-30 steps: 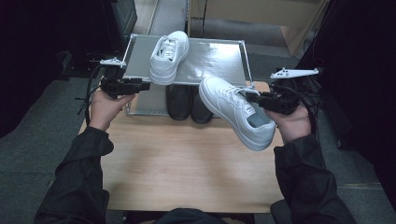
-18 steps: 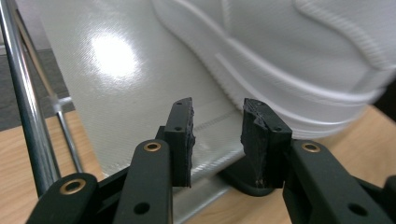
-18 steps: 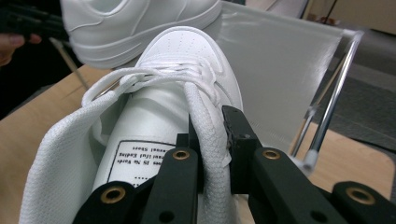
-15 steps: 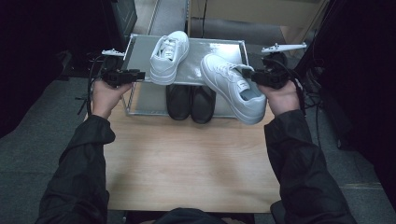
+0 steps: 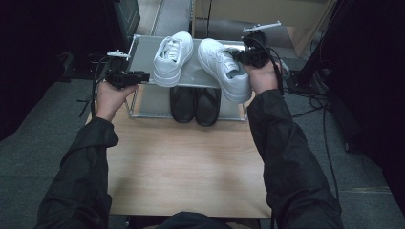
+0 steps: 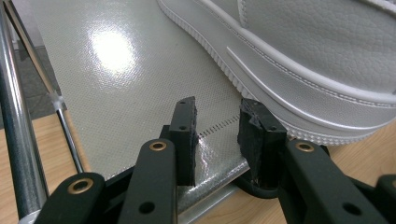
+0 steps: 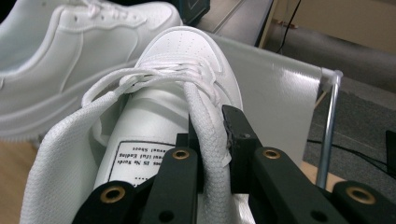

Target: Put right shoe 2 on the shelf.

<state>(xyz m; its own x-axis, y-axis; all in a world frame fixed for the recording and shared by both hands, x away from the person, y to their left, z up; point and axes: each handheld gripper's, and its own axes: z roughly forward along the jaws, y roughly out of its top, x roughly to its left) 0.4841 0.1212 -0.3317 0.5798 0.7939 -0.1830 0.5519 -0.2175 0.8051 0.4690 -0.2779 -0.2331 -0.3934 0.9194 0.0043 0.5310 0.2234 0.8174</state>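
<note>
From the high view, a person sits at a wooden table (image 5: 186, 162) with a small metal shoe rack (image 5: 143, 102) at its far end. One white shoe (image 5: 173, 58) lies on the top shelf (image 5: 200, 76). The right gripper (image 5: 237, 56) holds a second white shoe (image 5: 223, 69) over the right side of that shelf, beside the first one, with its heel sticking out past the front edge. Whether it rests on the shelf is hard to tell. The hand hides part of its heel. Two black shoes (image 5: 195, 104) sit on the lower shelf, and the top shelf covers their toes. The left gripper (image 5: 138, 76) is at the left front corner of the rack, apart from both white shoes.

In the left gripper view, the jaws have just been closing and now stand partly apart with nothing between them. Below them is the shiny shelf (image 6: 116, 79). The side of the first white shoe (image 6: 303, 60) lies close to the right jaw, cut off at the top and right.

In the right gripper view, the jaws are clamped tight on the second white shoe (image 7: 177, 74) by its collar and lace. The first white shoe (image 7: 70, 56) sits to the left, cut off at the edge. The words on the label inside are too small to read fully.
</note>
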